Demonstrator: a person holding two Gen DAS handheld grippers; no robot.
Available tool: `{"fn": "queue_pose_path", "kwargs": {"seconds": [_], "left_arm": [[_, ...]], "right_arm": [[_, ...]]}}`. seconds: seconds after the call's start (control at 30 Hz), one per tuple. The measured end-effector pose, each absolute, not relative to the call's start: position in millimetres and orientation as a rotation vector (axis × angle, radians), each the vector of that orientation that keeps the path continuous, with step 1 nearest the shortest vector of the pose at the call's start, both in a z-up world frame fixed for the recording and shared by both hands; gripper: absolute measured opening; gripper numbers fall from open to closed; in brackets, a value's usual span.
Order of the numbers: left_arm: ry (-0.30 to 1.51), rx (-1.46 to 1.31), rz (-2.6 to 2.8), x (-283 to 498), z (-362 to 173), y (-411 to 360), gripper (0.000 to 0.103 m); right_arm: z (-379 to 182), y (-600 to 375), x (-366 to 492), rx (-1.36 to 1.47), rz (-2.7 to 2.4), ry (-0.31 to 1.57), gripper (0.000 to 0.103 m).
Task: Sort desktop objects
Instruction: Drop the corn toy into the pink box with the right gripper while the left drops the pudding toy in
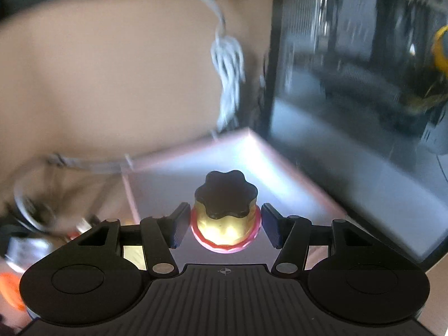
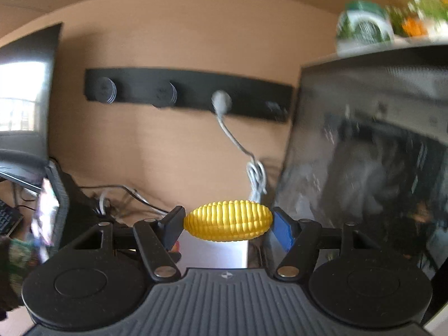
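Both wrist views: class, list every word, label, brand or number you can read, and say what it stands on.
None can be read.
Green-and-white pack on the shelf: print blurred.
Pudding toy and corn toy: no text.

Wrist cams; both see monitor (image 1: 350,89).

readable text: none in either view
left gripper (image 1: 224,224) body: small crosshair mark only, no letters
right gripper (image 2: 228,225) body: same crosshair mark, no letters
green-white container (image 2: 364,28), far right on a shelf: print too blurred to read
dark screen (image 1: 350,56), right: reflections only, no text
small items (image 1: 25,249), near left on worktop: labels blurred, unreadable
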State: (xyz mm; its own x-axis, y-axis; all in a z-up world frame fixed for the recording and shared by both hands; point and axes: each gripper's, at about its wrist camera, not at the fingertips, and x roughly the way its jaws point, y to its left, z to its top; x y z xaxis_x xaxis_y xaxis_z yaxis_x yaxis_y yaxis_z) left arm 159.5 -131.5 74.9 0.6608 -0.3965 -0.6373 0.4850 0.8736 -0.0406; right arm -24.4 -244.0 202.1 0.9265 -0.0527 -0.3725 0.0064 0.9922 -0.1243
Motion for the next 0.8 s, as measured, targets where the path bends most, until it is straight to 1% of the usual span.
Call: {"fn": "queue_pose_path", "kwargs": {"seconds": [0.1, 0.17, 0.23, 0.27, 0.33, 0.5, 0.6, 0.63, 0.67, 0.8], "left_arm": [[0.749, 0.138, -0.484, 167, 52, -135, 0.061], [0.752, 0.120, -0.471, 166, 51, -129, 0.067], [0.731, 0.077, -0.465, 157, 59, -115, 0.091], [0.716, 0.050, -0.453, 151, 64, -106, 0.096], [0.699, 0.002, -0.427, 133, 74, -86, 0.097], [0.732, -0.097, -0.317, 86, 82, -37, 0.100], [0.767, -0.134, -0.206, 52, 83, -4, 0.101], [0.775, -0.140, -0.164, 40, 83, 6, 0.102], [0.781, -0.141, -0.122, 27, 83, 15, 0.102], [0.819, -0.174, 0.046, -20, 76, 51, 0.103]], "right_arm": [[189, -253, -14, -0.110, -0.049, 0.422, 0.067], [179, -256, -6, -0.105, -0.050, 0.444, 0.067], [170, -258, 5, -0.102, -0.043, 0.463, 0.067], [165, -258, 12, -0.098, -0.038, 0.471, 0.067], [152, -258, 29, -0.077, -0.024, 0.503, 0.067], [106, -250, 97, 0.011, -0.002, 0.647, 0.067], [86, -235, 131, -0.029, -0.062, 0.615, 0.068], [82, -230, 142, -0.039, -0.089, 0.604, 0.073], [80, -226, 153, -0.035, -0.106, 0.605, 0.076], [79, -198, 164, -0.012, -0.054, 0.591, 0.076]]}}
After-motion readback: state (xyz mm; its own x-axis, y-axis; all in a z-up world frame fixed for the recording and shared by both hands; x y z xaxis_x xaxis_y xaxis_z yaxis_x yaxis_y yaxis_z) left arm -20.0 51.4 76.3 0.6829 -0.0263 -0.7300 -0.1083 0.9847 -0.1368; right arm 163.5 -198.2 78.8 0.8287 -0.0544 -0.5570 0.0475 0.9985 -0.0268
